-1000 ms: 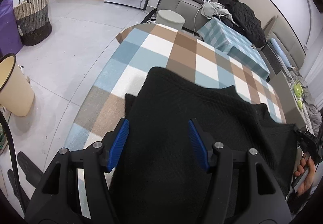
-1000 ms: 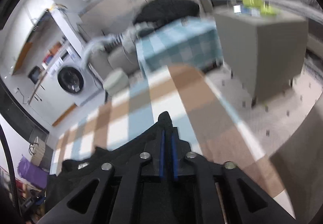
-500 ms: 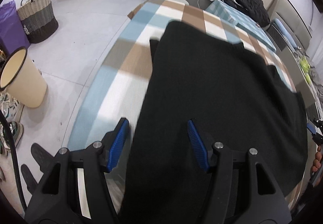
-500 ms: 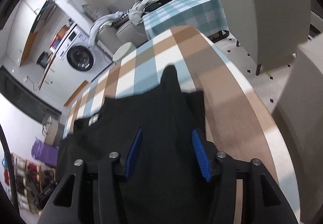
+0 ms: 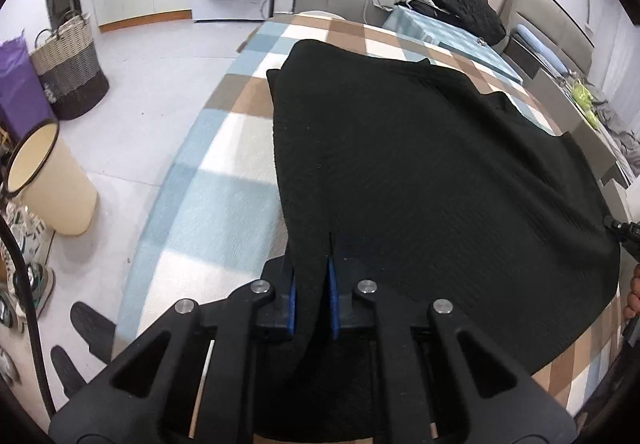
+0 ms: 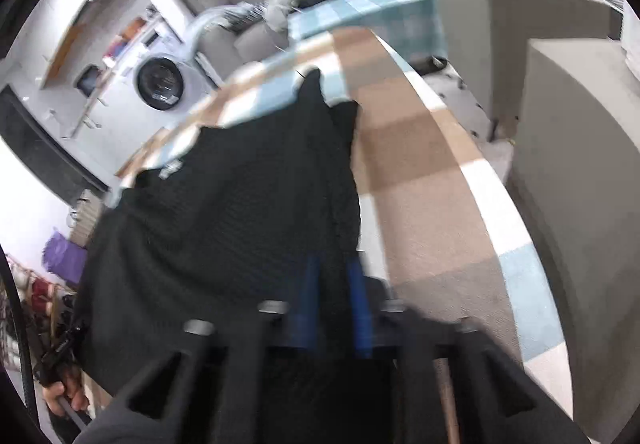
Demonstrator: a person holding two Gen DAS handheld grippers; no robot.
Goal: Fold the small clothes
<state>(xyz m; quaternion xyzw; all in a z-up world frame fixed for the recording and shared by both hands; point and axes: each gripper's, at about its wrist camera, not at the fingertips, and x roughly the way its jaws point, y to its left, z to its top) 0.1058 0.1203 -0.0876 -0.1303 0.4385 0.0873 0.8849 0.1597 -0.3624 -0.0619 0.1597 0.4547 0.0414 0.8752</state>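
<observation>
Both claws have just closed, the left claw (image 5: pixel 311 286) and right claw (image 6: pixel 334 290) each pinching a near-edge corner of the black knit garment (image 5: pixel 420 172), which stretches away from them across the checked tabletop (image 5: pixel 224 180).

Garment (image 5: pixel 420 172) on table (image 5: pixel 224 180) — bin (image 5: pixel 48 180) left

Black knit garment (image 5: pixel 420 172) spread flat across checked tablecloth (image 5: pixel 224 172), near hem pinched up.
</observation>
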